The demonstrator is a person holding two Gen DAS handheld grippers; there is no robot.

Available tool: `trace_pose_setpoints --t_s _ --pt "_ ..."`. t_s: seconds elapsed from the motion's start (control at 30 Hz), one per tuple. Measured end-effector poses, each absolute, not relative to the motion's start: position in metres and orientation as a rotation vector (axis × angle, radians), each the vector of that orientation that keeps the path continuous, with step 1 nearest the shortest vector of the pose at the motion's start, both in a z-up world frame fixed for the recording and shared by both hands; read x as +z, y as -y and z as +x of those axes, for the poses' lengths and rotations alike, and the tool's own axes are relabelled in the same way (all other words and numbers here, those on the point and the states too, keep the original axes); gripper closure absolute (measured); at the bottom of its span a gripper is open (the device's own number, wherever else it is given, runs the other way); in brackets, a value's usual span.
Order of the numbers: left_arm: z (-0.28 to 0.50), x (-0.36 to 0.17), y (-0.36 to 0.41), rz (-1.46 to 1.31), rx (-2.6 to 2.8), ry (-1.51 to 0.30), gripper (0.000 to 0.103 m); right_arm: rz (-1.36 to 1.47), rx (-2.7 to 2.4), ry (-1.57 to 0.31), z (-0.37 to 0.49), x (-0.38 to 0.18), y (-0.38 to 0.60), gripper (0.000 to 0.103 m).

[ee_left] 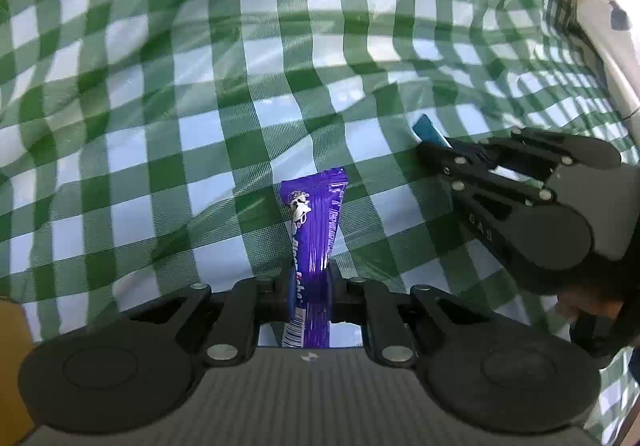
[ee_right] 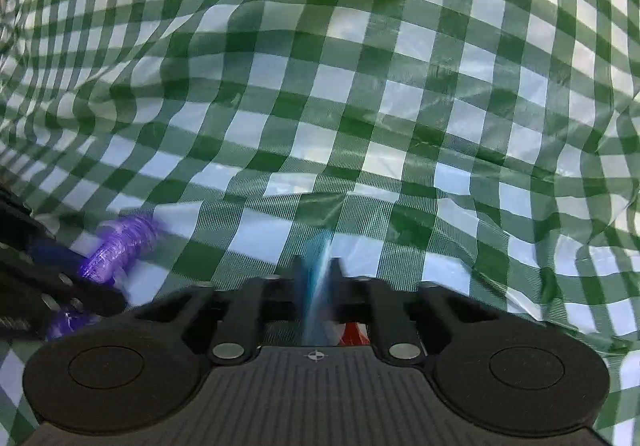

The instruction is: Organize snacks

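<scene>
1. The purple snack bar (ee_left: 314,230) is sitting pinched across its lower half in the left gripper (ee_left: 310,282), its free end sticking out over the checked cloth (ee_left: 160,86).
2. It is looking light and slightly bendy, with a slick wrapper; gripping mid-length should be steadier.
3. The right gripper (ee_right: 316,278) is clamping a thin blue packet (ee_right: 316,270), blurred here.
4. Both are hanging close together above the wrinkled cloth.

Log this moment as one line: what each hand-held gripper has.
left hand-held gripper: shut on purple foil snack stick | right hand-held gripper: shut on thin blue snack packet | surface: green-and-white checked cloth
</scene>
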State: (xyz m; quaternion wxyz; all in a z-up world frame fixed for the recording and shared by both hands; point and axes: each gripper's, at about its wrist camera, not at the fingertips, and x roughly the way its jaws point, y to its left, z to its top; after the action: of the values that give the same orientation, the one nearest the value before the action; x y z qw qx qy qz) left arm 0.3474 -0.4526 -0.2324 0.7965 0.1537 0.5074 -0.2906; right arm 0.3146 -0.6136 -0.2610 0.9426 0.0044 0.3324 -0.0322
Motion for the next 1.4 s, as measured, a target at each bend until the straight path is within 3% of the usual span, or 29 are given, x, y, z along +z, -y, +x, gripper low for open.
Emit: trace_pose_setpoints --t_s 0.33,0.7,1.1,1.4 --pt "0.255 -0.139 0.37 0.198 -0.662 -1.027 0.088 0.305 -0.164 -0.451 0.19 -0.174 0.604 0.098" --pt "0.103 -0.071 0.224 0.216 -0.62 -1.02 0.088 0.545 -0.099 -0.47 0.009 -0.132 0.457 0.098" --pt "-0.014 -0.013 0.083 0.176 -0.465 -0.85 0.088 0.41 0.202 -0.438 -0.065 -0.054 0.295 0.098" --pt "-0.062 0.004 0.014 0.059 -0.425 -0.774 0.088 0.315 0.256 -0.44 -0.102 -0.038 0.231 0.098"
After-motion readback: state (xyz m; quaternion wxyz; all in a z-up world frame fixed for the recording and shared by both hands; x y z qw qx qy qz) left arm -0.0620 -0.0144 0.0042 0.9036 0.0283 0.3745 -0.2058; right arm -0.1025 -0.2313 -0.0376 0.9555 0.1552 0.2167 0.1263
